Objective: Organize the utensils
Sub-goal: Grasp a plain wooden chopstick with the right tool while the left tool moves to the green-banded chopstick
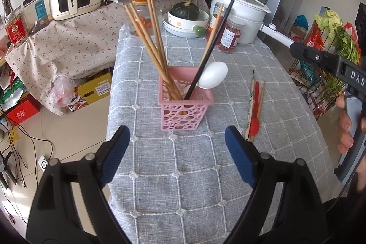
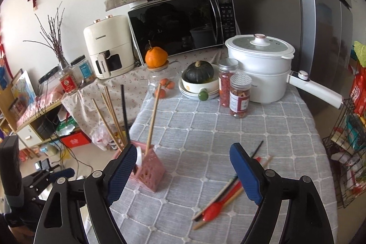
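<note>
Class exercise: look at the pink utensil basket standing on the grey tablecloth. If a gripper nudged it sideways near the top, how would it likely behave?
The pink basket would probably tip rather than slide: it looks tall and narrow, and long wooden chopsticks lean well above its rim. Its perforated plastic walls suggest little weight. The textured tablecloth may grip its base, making toppling likelier.

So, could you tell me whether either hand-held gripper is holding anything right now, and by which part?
Nothing is held. The left hand-held gripper and the right hand-held gripper are both open and empty; the red spoon lies on the table.
</note>
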### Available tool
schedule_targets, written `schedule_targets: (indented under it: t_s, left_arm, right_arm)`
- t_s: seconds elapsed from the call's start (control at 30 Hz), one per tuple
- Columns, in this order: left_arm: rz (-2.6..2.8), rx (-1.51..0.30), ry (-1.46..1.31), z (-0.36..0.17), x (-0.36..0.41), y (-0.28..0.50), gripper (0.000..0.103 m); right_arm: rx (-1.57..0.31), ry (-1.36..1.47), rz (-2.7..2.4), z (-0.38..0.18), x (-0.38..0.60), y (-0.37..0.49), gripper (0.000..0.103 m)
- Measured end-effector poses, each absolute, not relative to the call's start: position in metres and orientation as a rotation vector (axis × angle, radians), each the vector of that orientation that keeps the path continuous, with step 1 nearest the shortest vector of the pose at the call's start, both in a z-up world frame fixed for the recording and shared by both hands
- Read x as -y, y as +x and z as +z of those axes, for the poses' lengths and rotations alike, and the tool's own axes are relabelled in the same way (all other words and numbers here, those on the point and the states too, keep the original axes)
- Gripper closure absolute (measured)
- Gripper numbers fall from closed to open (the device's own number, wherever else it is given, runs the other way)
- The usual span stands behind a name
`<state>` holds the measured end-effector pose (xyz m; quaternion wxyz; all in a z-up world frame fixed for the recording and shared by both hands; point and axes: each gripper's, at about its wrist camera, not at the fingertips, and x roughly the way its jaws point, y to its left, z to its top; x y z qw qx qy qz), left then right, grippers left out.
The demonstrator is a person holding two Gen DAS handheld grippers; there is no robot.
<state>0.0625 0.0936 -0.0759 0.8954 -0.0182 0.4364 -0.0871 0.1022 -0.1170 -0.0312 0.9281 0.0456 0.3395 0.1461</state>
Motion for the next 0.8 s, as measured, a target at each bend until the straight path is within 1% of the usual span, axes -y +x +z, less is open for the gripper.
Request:
schedule_targets:
  t_s: [0.3, 0.8]
  left_arm:
    - [-0.216, -0.946, 0.042, -0.085, -0.051, 0.068, 0.018]
    - [-0.257, -1.053, 0.096, -0.11, -0.003, 0.082, 0.018]
  right_arm:
    - [-0.77, 0.071, 0.194, -0.058, 0.17, 0.107, 0.018]
    - [-1.07, 0.16, 0.039, -0.16, 0.226, 0.155, 0.018]
